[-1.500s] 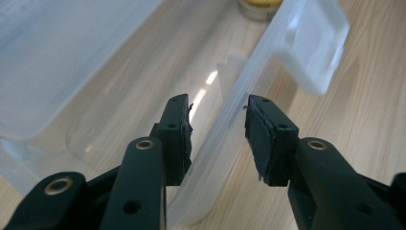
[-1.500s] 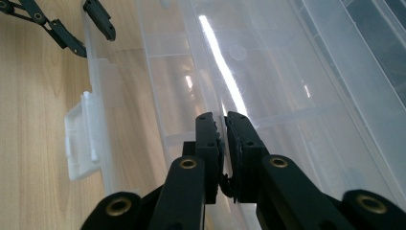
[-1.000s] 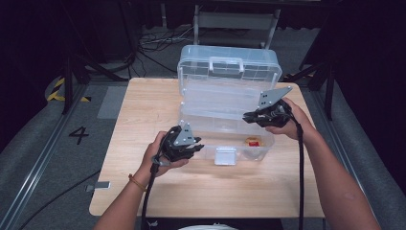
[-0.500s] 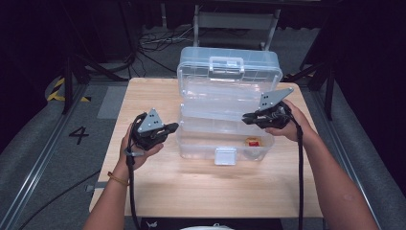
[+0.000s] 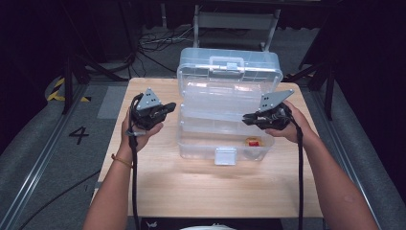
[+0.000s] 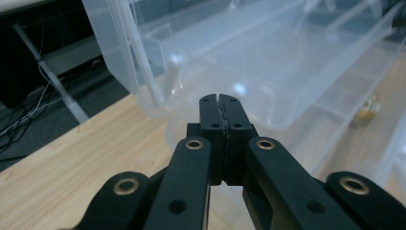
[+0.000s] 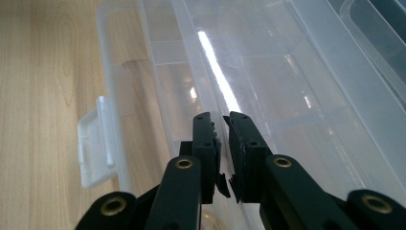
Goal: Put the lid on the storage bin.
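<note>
High view: clear plastic tackle box stands open mid-table, lid up at the far side, white latch on the near wall. Left gripper hangs just left of the box, right gripper over its right tray edge — possibly touching it.

Left gripper view: jaws pressed together, empty, box just beyond.

Right gripper view: jaws nearly together over a tray rim, nothing clearly pinched.

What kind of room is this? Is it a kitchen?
Not a kitchen. It looks like a recording studio or lab: a lone wooden table stands among dark surroundings, with cables on the grey floor and a painted number 4 beside it. A clear plastic box sits open on the table.
</note>
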The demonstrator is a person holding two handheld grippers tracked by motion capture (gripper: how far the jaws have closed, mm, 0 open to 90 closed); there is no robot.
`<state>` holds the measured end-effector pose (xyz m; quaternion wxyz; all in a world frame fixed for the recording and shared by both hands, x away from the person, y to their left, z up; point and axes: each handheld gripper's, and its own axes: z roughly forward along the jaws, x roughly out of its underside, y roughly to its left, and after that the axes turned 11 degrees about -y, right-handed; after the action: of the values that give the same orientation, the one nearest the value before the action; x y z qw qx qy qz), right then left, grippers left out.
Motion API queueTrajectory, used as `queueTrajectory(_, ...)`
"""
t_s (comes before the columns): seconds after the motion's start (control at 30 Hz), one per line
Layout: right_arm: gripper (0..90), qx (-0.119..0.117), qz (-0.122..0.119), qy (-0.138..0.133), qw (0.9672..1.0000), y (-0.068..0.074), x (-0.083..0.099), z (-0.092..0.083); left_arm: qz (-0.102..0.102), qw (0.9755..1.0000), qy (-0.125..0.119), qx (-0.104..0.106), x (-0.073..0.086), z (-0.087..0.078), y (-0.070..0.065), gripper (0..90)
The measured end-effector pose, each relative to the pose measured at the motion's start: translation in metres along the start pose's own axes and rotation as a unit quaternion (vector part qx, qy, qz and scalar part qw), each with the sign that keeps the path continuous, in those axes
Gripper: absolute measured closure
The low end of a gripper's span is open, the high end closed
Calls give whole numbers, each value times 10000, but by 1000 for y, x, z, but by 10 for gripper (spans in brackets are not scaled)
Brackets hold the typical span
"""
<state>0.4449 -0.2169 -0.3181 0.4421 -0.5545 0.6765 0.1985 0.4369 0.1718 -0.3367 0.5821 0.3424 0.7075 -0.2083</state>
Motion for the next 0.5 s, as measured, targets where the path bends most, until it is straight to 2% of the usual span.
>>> queueTrajectory(0.07,824,18,7,-24,10000,0,1,0,-79,9999,-89,60,-4,5,4,900)
queueTrajectory(0.17,822,18,12,-58,10000,1,2,0,-164,9997,-98,117,-6,14,8,900)
queueTrajectory(0.23,821,35,20,-54,10000,1,2,0,-157,9997,-100,127,-7,17,10,900)
queueTrajectory(0.3,820,51,22,-52,10000,1,2,-1,-266,9994,-157,167,-10,21,12,900)
queueTrajectory(0.37,819,61,8,-51,10000,2,2,-1,-279,9993,-199,150,-12,23,15,900)
queueTrajectory(0.4,819,67,-2,-51,10000,2,2,-1,-403,9986,-241,223,-14,25,18,900)
queueTrajectory(0.43,818,58,-12,-41,10000,2,2,-1,-412,9986,-238,247,-15,27,19,900)
queueTrajectory(0.47,817,62,-9,-34,10000,3,2,-1,-380,9988,-227,186,-16,28,21,900)
queueTrajectory(0.5,817,68,-19,-33,10000,3,2,-1,-456,9984,-280,201,-18,29,22,900)
